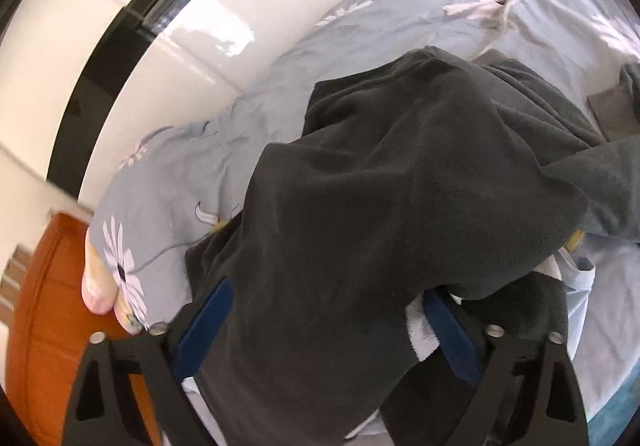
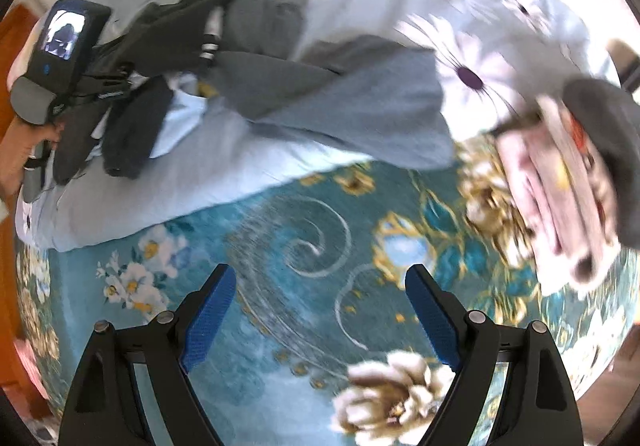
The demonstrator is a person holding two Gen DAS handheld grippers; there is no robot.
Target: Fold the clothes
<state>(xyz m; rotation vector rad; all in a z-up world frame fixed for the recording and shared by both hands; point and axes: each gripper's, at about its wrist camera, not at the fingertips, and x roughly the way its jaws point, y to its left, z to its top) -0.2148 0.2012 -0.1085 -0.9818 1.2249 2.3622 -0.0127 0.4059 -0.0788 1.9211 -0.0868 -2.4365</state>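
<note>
A dark grey garment (image 1: pixel 380 186) hangs in a heap over my left gripper (image 1: pixel 328 290) and fills the space between its blue pads (image 1: pixel 204 326). The jaws stand wide apart, so the gripper is open with the cloth draped across it. In the right wrist view the same dark garment (image 2: pixel 176 30) lies bunched beside the left gripper's camera unit (image 2: pixel 64 34), with a lighter grey garment (image 2: pixel 360 102) spread out to its right on the bed. My right gripper (image 2: pixel 320 310) is open and holds nothing, above the teal floral blanket (image 2: pixel 304 214).
The bed has a pale blue duvet with daisies (image 1: pixel 180 174). A blurred stack of folded clothes (image 2: pixel 560 186) topped by a dark piece sits at the right. Orange-brown wood (image 1: pixel 44 306) borders the bed. A hand (image 2: pixel 24 154) holds the left gripper.
</note>
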